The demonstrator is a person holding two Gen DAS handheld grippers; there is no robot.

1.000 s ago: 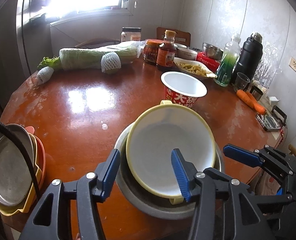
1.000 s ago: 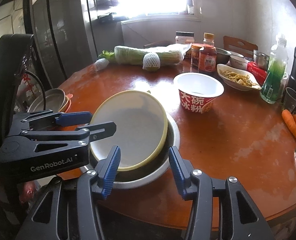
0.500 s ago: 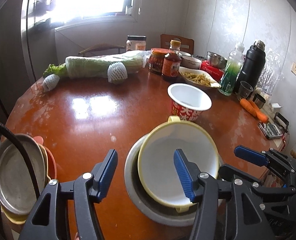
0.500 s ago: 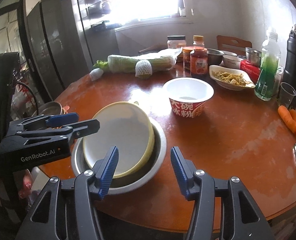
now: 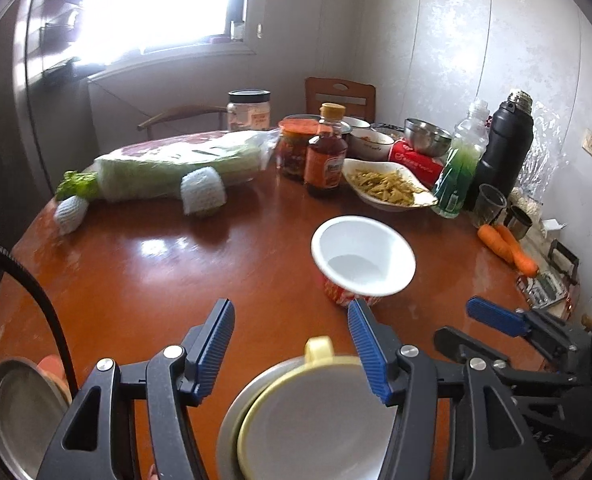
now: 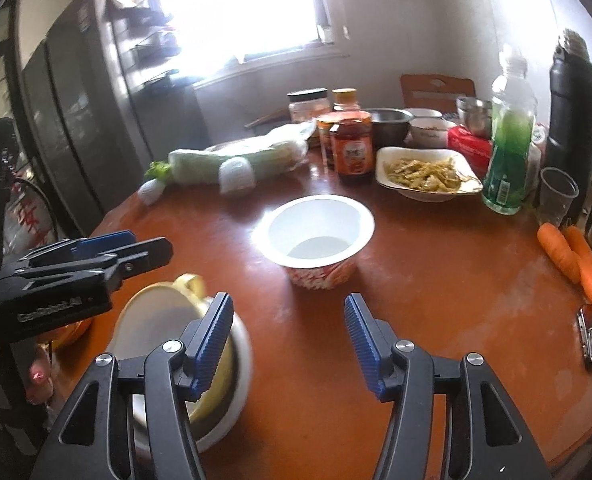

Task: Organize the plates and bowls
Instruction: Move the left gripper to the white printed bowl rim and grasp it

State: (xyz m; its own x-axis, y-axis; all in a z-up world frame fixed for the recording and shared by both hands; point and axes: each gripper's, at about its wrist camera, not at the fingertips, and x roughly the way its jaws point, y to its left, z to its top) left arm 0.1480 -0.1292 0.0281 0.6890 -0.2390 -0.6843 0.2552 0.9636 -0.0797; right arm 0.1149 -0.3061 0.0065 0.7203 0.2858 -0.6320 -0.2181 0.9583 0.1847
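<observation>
Yellow bowl [image 5: 316,416] nested inside steel bowl [image 5: 231,420], at near edge of desk [image 5: 155,280]. Counted as done, by the look of it. Steel plate [image 5: 19,412] atop a coloured stack at far left edge, an orange rim peeking beneath; likely sorted too.

Left tongs [image 5: 291,344] released, jaws apart, just opened wider, nothing between pads; yellow bowl's handle below the gap, untouched. Right tongs [image 6: 287,340] likewise released, just opened further, only bare desk between jaws; nested bowls under the left-hand finger [image 6: 211,340], no contact seen.

Left to do, as judged: white paper bowl [image 6: 316,236] with red print, alone mid-desk, ahead of both tongs and apart from them; probably next. Beyond it, dish of food [image 6: 424,172], small steel bowls [image 5: 426,138] and a ceramic bowl [image 5: 370,144] among bottles at back — unclear whether part of the job. Roughly midway, no further.
</observation>
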